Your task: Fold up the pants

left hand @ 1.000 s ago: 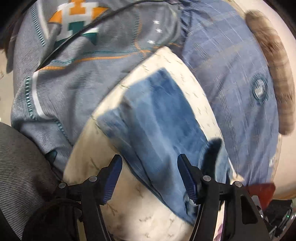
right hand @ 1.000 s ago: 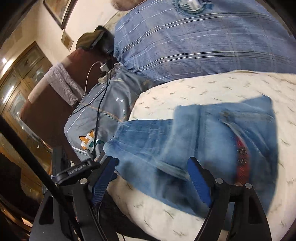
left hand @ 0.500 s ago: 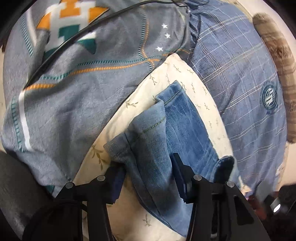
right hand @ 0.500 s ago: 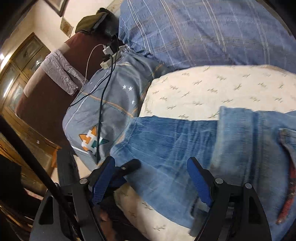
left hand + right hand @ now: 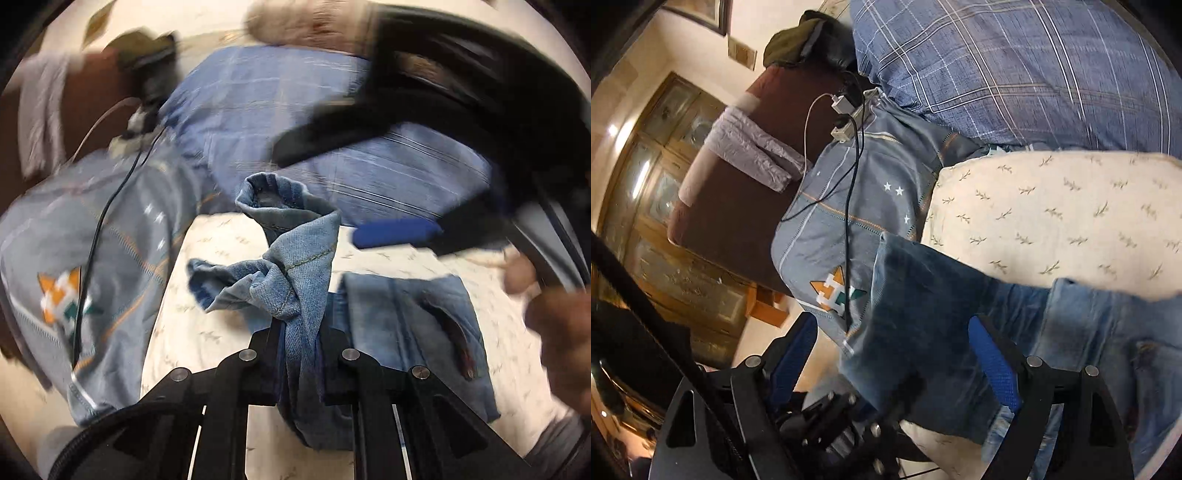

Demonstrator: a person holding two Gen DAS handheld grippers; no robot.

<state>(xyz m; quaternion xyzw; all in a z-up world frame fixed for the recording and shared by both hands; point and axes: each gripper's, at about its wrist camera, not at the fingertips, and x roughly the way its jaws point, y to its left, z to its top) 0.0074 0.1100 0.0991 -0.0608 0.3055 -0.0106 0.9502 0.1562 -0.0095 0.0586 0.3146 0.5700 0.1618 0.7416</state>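
From the left wrist view, the left gripper (image 5: 300, 332) is clamped tight on a bunched leg end of the jeans (image 5: 295, 273), its two black fingers pressed in from either side at about 6 o'clock. The pinched denim rises straight up out of the grip toward 12 o'clock, twisting as it goes, and ends in an open, rolled hem at the top; a second crumpled fold sticks out toward 9 o'clock. Just behind and to the right, toward 4 o'clock, the rest of the jeans lies flat on the cream leaf-print sheet (image 5: 207, 332), a pocket slit showing. So the garment's long axis runs from the flat part near the gripper up and away along the lifted leg.

From the right wrist view, the right gripper (image 5: 892, 354) stands spread wide, its blue pads well apart, with a dark stretch of the jeans (image 5: 923, 314) hanging between them; I cannot tell whether either pad touches the cloth. Here the denim stretches from 7 o'clock across to 4 o'clock along the near edge of the cream sheet (image 5: 1052, 206).

Further off, at 10 o'clock, a grey patterned cover (image 5: 849, 206) carries a black cable (image 5: 849, 229). Beyond, at 1 o'clock, lies a blue plaid quilt (image 5: 1015, 74), and at 9 o'clock a brown chair (image 5: 738, 192).
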